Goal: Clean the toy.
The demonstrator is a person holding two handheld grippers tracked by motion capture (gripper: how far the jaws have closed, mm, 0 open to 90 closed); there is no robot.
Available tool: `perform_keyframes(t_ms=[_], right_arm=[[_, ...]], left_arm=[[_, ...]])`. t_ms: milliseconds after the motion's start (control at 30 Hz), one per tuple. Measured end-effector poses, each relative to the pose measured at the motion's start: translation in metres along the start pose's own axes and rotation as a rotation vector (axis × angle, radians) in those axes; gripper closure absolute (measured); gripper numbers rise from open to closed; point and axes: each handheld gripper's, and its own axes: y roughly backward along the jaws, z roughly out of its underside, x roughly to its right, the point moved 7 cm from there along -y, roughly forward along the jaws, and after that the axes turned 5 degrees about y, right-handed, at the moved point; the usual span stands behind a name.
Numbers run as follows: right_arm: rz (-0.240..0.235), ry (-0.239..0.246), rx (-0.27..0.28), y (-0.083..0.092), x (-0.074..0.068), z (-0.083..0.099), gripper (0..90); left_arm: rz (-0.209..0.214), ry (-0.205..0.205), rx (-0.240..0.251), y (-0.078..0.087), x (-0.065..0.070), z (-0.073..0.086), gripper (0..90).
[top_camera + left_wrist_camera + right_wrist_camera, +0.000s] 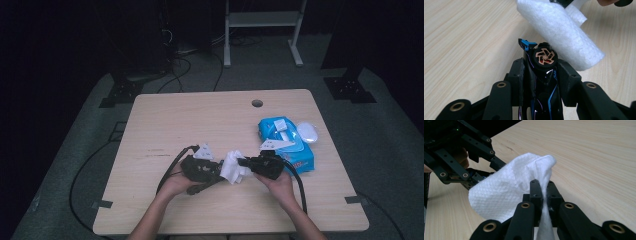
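The white wipe (506, 192) hangs pinched in the right gripper (541, 187), jaws clenched on its gathered edge, held just above the wooden surface (200, 120) near the person's side. Its loose end drapes against the black toy car (544, 75), which the left gripper (541, 72) grasps between its jaws. Beyond the right gripper lies the blue wipes pack (287, 142).

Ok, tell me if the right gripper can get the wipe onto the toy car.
Probably yes. The right gripper is shut on the wipe, which hangs just beside the toy car clamped in the left gripper; nothing lies between them.
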Motion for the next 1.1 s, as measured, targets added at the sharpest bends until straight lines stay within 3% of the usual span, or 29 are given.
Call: perform_keyframes(t_ms=[167,300,567,867,1100], right_arm=[[-0.004,0.003,0.004,0.001,-0.001,-0.002,85.6],[-0.037,0.016,0.015,-0.001,-0.009,-0.009,85.6],[-0.082,0.051,0.016,-0.009,-0.025,-0.018,85.6],[-0.074,0.060,-0.012,-0.007,-0.020,-0.013,85.6],[-0.058,0.065,-0.016,0.012,-0.012,-0.010,85.6]], left_arm=[[0.029,0.020,0.038,0.010,0.002,-0.002,55.6],[0.039,0.041,0.077,0.021,0.001,-0.002,53.7],[0.058,0.138,0.160,0.049,-0.012,0.003,49.7],[0.077,0.217,0.115,0.041,-0.021,0.023,44.4],[0.093,0.226,0.115,0.035,-0.019,0.024,43.1]])
